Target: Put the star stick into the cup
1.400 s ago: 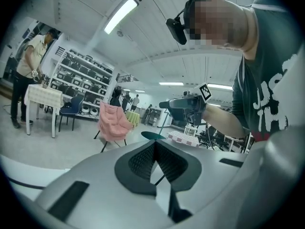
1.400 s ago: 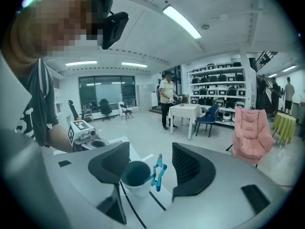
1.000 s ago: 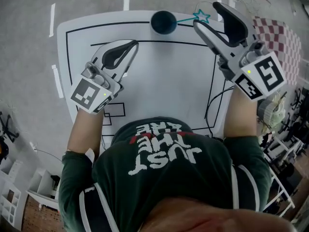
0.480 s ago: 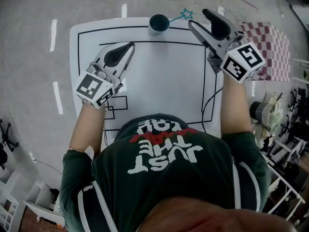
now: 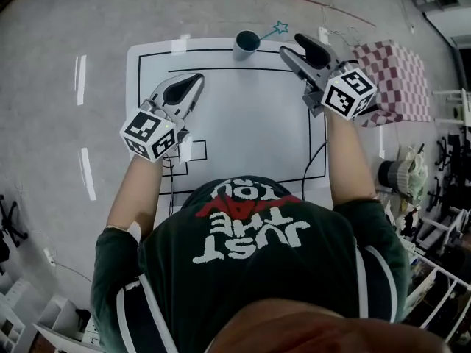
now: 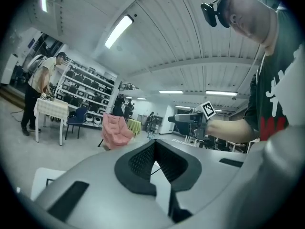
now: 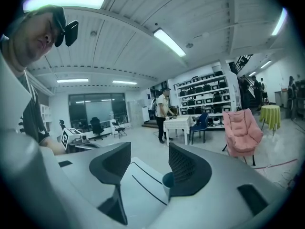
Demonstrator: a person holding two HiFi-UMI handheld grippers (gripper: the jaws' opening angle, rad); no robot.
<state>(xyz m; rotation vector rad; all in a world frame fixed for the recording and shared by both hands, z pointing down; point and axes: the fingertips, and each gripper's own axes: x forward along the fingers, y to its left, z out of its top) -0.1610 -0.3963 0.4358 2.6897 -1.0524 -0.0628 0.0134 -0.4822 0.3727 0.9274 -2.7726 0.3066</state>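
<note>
A dark teal cup (image 5: 246, 44) stands at the far edge of the white table (image 5: 250, 123). The star stick leans out of it to the right, its teal star (image 5: 280, 28) past the table's edge. My right gripper (image 5: 290, 44) hovers open just right of the cup, with nothing between its jaws. In the right gripper view (image 7: 148, 151) the cup (image 7: 167, 180) peeks out from behind the right jaw. My left gripper (image 5: 196, 80) is shut and empty over the table's left half, well short of the cup. Its jaws meet in the left gripper view (image 6: 155, 146).
Black lines mark rectangles on the table. A red-and-white checkered cloth (image 5: 397, 72) lies on the floor to the right, and a cable (image 5: 316, 160) runs by the table's right edge. Farther off stand a pink armchair (image 7: 242, 130) and a person (image 7: 162, 113) at a small table.
Both grippers have drawn back from the cup toward the person, and the head view has pulled away. The right gripper, open throughout, now stands farther from the star.
</note>
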